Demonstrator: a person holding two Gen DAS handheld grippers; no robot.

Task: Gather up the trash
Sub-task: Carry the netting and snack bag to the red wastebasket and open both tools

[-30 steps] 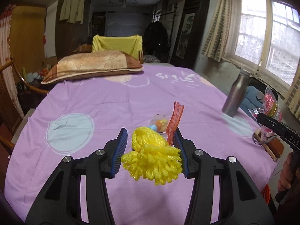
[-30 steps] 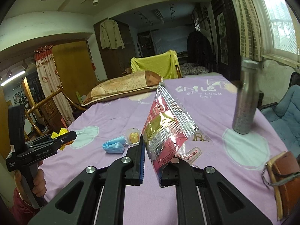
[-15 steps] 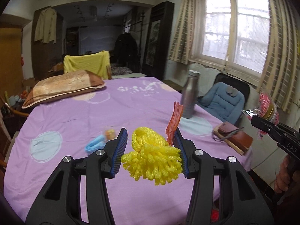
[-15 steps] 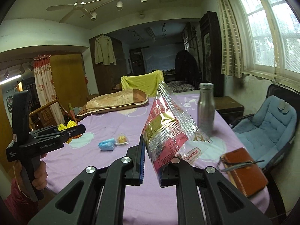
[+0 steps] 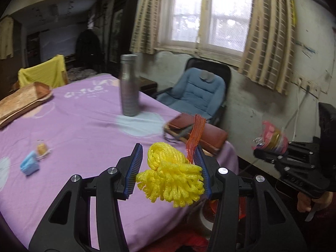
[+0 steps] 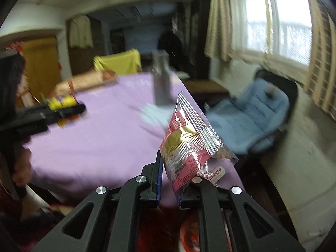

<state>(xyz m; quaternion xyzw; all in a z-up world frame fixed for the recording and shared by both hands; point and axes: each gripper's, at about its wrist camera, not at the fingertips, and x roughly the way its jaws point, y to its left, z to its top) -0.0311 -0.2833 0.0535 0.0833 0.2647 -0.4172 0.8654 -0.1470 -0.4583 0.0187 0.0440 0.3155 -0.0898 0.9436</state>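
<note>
My left gripper [image 5: 168,168] is shut on a yellow foam net [image 5: 171,178] with an orange-red mesh strip [image 5: 195,138] sticking up, held above the purple table's [image 5: 84,126] near right corner. My right gripper [image 6: 170,180] is shut on a pink and gold snack wrapper [image 6: 187,140]; it also shows at the right of the left wrist view [image 5: 271,138], off the table's edge. A blue wrapper [image 5: 29,163] and a small clear cup [image 5: 42,149] lie on the table at the left. Something red [image 6: 189,233] shows low below the table edge, blurred.
A steel bottle [image 5: 129,86] stands on the table. A brown wallet [image 5: 197,132] lies at the table's right corner. A pillow [image 5: 23,103] lies at the far left. A blue padded chair [image 5: 197,92] stands by the window wall.
Both grippers have swung right and pulled back toward the table's near right corner, still holding their trash. The chair and wall now fill the right side.
</note>
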